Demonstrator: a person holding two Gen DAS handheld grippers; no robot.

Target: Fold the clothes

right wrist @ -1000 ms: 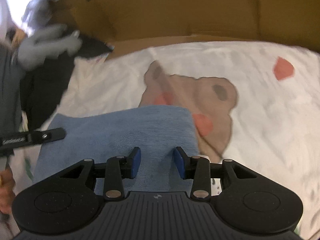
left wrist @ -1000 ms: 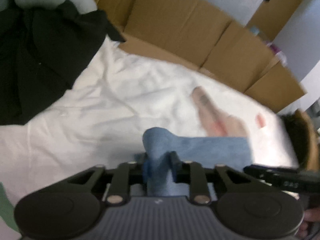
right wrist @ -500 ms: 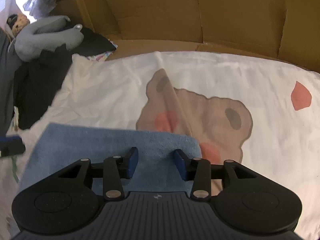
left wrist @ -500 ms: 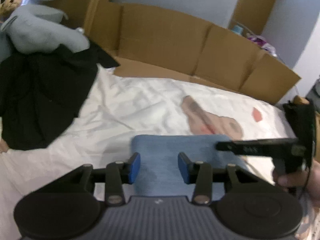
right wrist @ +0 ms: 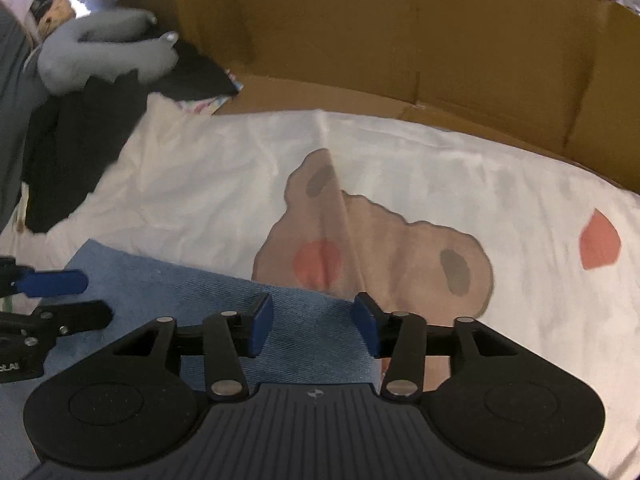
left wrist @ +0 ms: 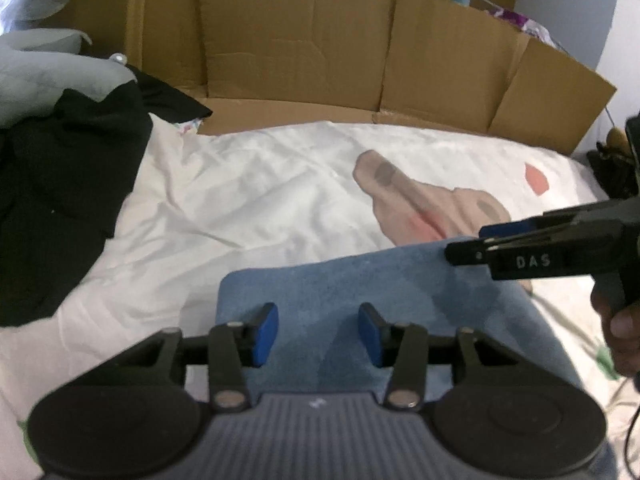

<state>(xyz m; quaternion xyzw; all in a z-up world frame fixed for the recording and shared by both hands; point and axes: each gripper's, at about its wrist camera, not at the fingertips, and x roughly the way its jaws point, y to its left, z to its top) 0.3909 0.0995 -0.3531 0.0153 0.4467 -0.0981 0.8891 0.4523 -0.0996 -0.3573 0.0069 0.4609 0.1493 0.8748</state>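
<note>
A folded blue denim garment (left wrist: 360, 292) lies flat on the white bed sheet (left wrist: 248, 200) with a brown bear print. My left gripper (left wrist: 318, 334) is open and empty above the garment's near left part. My right gripper (right wrist: 312, 328) is open and empty over the garment's (right wrist: 192, 300) right edge. In the left wrist view the right gripper's fingers (left wrist: 500, 240) reach in from the right above the garment. In the right wrist view the left gripper's fingertips (right wrist: 56, 284) show at the left edge.
A pile of black clothes (left wrist: 60, 184) with a grey plush toy (right wrist: 104, 52) on top lies at the left of the bed. Brown cardboard (left wrist: 320, 48) stands along the far side. A red patch (right wrist: 598, 244) is printed at the right of the sheet.
My left gripper let go of the blue garment, which now lies flat, and opened. Both grippers drew back a little toward me above it.
</note>
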